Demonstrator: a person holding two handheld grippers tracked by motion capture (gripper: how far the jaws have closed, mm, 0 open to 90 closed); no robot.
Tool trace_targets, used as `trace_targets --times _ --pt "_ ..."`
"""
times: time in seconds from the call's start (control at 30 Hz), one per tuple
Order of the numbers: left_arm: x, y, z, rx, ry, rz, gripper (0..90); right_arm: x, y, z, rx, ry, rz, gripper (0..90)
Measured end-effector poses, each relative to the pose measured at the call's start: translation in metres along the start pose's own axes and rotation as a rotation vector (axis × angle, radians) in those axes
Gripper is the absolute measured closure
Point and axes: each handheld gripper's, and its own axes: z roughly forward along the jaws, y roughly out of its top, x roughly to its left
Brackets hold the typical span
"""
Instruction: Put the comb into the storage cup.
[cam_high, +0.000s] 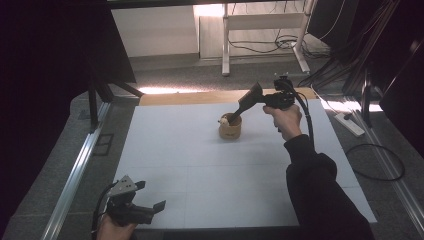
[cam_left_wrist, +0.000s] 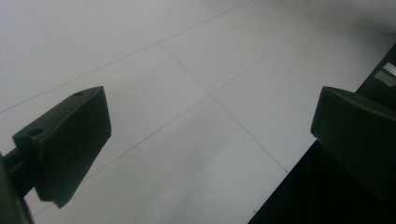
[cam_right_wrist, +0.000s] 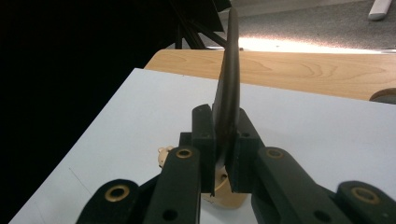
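A small round wooden cup (cam_high: 230, 128) stands on the white table top (cam_high: 200, 170), toward the far middle. A dark, flat utensil (cam_high: 247, 102) slants up out of it to the right. My right gripper (cam_high: 260, 99) is shut on the utensil's upper part. In the right gripper view the utensil (cam_right_wrist: 231, 70) stands edge-on between the jaws of that gripper (cam_right_wrist: 226, 123), with the cup (cam_right_wrist: 229, 193) just below. A small pale piece (cam_high: 224, 120) pokes over the cup's left rim. My left gripper (cam_high: 150, 196) rests open at the near left corner, and in its own view nothing lies between its jaws (cam_left_wrist: 210, 107).
A bare wooden strip (cam_high: 200, 96) runs along the table's far edge. A metal rail (cam_high: 75, 175) lies on the floor at the left. A power strip (cam_high: 350, 124) and cables lie on the floor at the right. The table's near edge (cam_left_wrist: 280, 186) is close to the left gripper.
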Motion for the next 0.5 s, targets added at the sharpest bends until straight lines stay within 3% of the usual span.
trace_targets --times 0.5 --pt "0.0 0.0 0.0 0.004 0.0 0.003 0.0 -0.005 -0.008 0.013 0.018 0.015 0.02 84.3"
